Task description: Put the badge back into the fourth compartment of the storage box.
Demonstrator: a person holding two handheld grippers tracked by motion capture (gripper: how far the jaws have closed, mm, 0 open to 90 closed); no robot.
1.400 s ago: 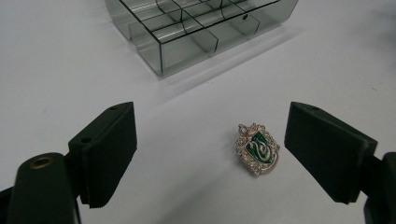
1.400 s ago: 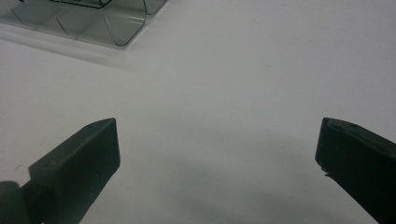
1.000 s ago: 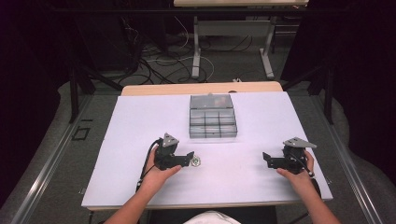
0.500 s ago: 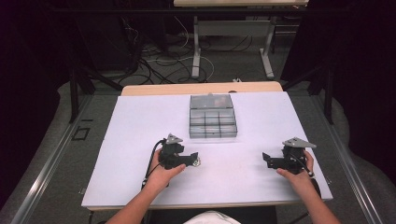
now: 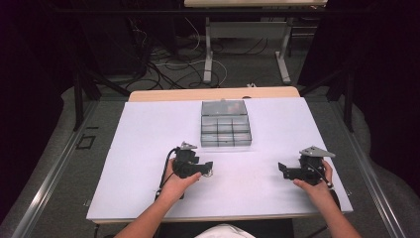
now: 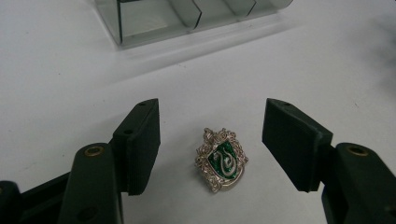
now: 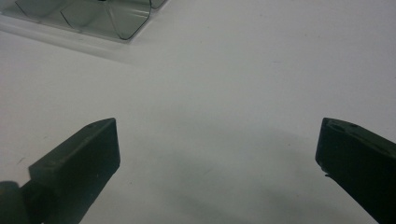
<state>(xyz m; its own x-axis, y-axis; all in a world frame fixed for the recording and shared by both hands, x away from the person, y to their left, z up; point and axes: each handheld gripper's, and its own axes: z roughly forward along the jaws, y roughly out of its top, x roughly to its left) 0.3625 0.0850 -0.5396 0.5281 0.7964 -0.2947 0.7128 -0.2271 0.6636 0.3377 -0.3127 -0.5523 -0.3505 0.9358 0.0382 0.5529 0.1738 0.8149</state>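
Silver-and-green enamel crest badge [image 6: 221, 159] flat on white table [image 5: 148, 148], between the left gripper's [image 6: 210, 140] closing jaws, untouched.
Its green shield bears a silver serpent, no legible writing; clear compartmented plastic box [image 6: 187, 18] is cropped; right gripper [image 7: 217, 158] gapes empty.

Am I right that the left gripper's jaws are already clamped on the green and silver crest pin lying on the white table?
Not quite: the left gripper has been closing its jaws, but they stand apart on either side of the crest pin, not touching it, as the left gripper view shows. The pin does lie on the white table.
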